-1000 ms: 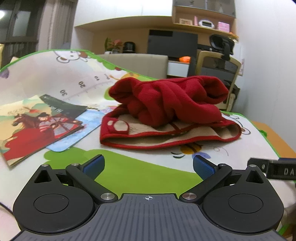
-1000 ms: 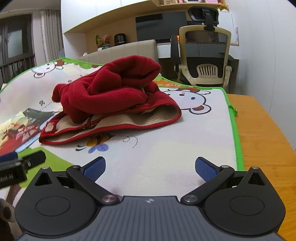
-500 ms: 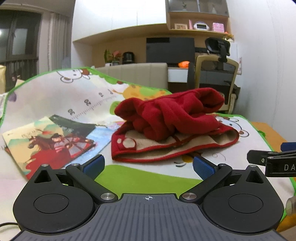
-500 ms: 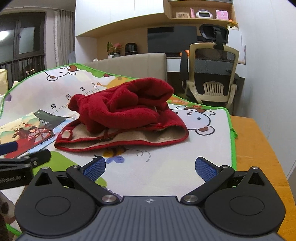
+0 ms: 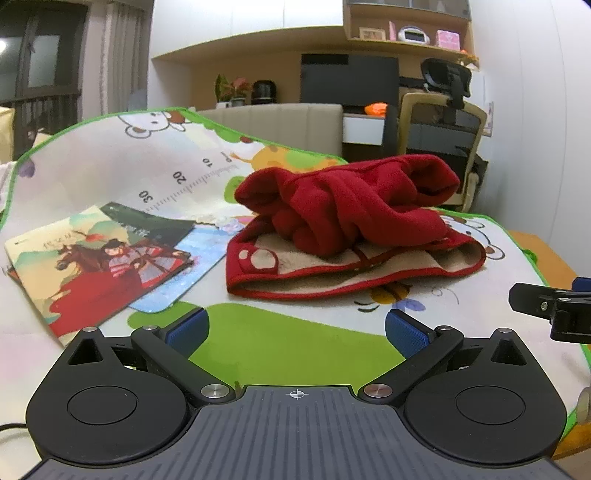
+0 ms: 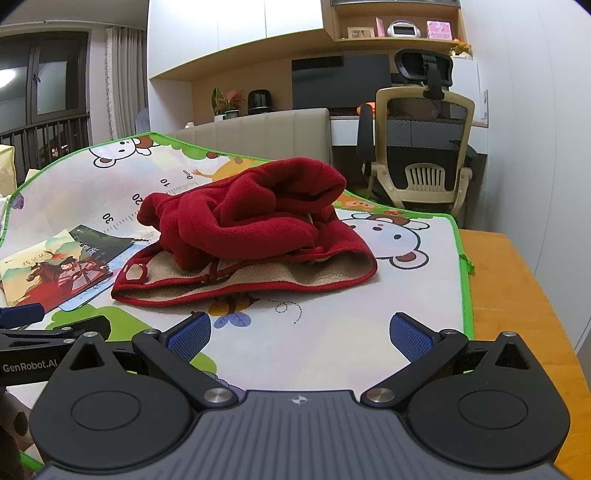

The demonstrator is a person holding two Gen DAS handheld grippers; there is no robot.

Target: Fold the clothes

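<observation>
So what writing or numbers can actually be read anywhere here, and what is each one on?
"GenRobot.AI": on the side of the left gripper, seen from the right wrist camera.
"10", "20", "30": along the ruler print on the play mat.
"0cm": at the ruler's end on the mat, right wrist view, barely legible.
Book cover: printed characters, too small to read.
Shelf clock: too blurred to read.

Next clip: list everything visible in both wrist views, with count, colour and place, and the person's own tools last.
crumpled red fleece garment with beige lining: 1, red, mid-mat
cartoon-print play mat with green border: 1, white/green, over table
illustrated picture books: about 3, multicoloured, mat's left
orange wooden table: 1, right of mat
beige mesh office chair: 1, behind table
left tongs: 1, black with blue pads, open, empty
right tongs: 1, same, open, empty
</observation>
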